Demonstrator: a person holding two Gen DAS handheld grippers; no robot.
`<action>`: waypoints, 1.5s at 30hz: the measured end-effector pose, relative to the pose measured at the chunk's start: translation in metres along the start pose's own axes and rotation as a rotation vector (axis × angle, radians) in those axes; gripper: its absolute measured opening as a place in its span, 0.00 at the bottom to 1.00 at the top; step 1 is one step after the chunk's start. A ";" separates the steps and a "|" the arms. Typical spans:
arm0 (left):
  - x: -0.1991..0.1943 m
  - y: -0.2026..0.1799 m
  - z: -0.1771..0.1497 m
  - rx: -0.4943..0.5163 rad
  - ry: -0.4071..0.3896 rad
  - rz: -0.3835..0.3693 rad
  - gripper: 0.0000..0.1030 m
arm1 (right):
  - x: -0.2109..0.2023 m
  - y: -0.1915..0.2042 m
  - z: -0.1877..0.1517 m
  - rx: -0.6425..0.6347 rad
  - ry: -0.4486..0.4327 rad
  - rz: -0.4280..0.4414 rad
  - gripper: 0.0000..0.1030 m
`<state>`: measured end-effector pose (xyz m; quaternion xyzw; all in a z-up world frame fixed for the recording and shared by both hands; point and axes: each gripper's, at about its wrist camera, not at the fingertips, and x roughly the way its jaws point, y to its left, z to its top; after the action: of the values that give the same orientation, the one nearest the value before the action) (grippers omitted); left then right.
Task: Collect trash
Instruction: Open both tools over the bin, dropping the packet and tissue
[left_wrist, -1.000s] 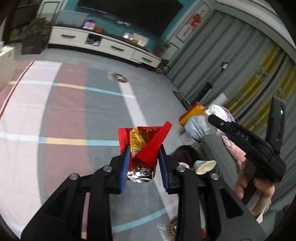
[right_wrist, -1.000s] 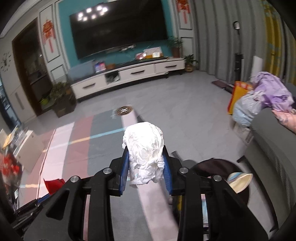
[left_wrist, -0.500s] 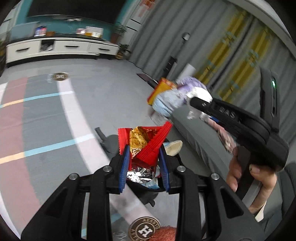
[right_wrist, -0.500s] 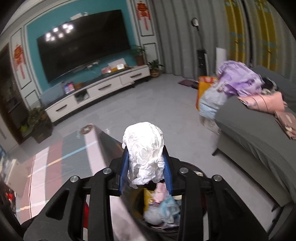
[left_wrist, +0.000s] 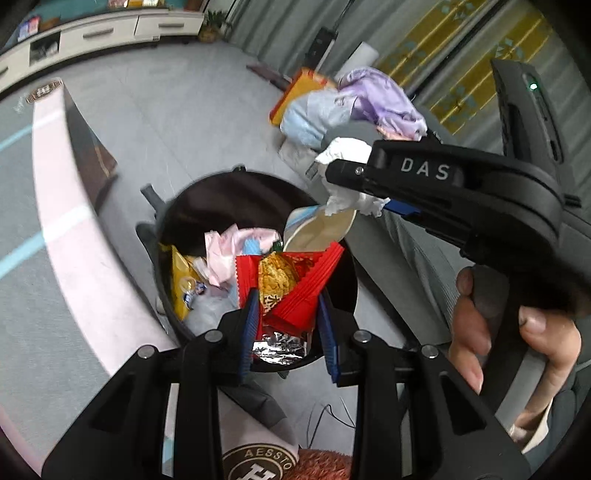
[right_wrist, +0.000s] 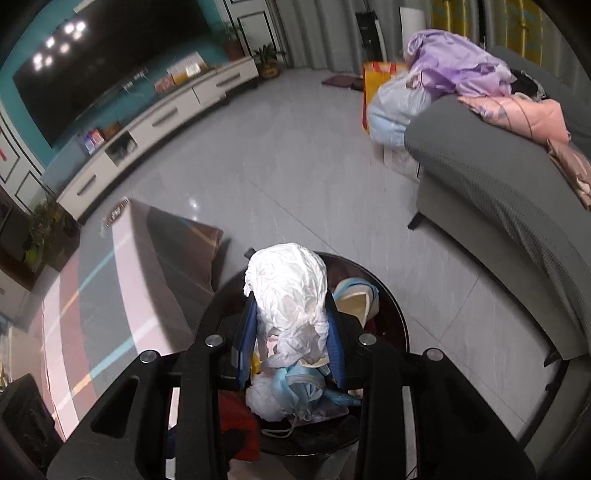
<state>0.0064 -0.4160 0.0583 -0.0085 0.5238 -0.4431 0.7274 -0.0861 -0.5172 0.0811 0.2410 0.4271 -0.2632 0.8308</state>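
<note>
Trash in both grippers, right over the black trash bin (left_wrist: 192, 206). Red snack wrapper (left_wrist: 295, 288) with a shiny silver inside, squeezed tight between the blue fingers (left_wrist: 248, 325) of the left gripper (left_wrist: 286, 332), just above the near rim of the bin. White crumpled tissue (right_wrist: 291, 295) pinched between the fingers of the right gripper (right_wrist: 291, 343), also hanging above the bin. Same tissue (left_wrist: 347, 177) seen from the left wrist view, sticking out of the right gripper (left_wrist: 354, 192), held by the right hand (left_wrist: 517, 343) over the far rim. Inside the bin already: a yellow wrapper (left_wrist: 181, 280), a pink tissue (left_wrist: 229, 254), a paper cup (left_wrist: 321, 225) and blue face masks (right_wrist: 299, 387). Bin on the gray floor (right_wrist: 295, 155), near a striped rug (right_wrist: 110, 295). Gray sofa (right_wrist: 498, 192) off to the right, with purple and pink clothes (right_wrist: 461, 70) piled on it.
</note>
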 end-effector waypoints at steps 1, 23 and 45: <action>0.005 0.000 0.000 0.000 0.009 0.001 0.31 | 0.003 0.000 0.001 0.004 0.008 0.004 0.33; 0.059 0.018 0.006 -0.064 0.102 0.085 0.31 | 0.064 -0.003 -0.004 0.035 0.202 0.066 0.33; 0.067 0.019 0.006 -0.084 0.132 0.096 0.32 | 0.080 -0.011 -0.007 0.065 0.268 0.031 0.33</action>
<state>0.0274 -0.4509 0.0015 0.0153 0.5885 -0.3850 0.7108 -0.0577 -0.5396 0.0080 0.3073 0.5219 -0.2294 0.7619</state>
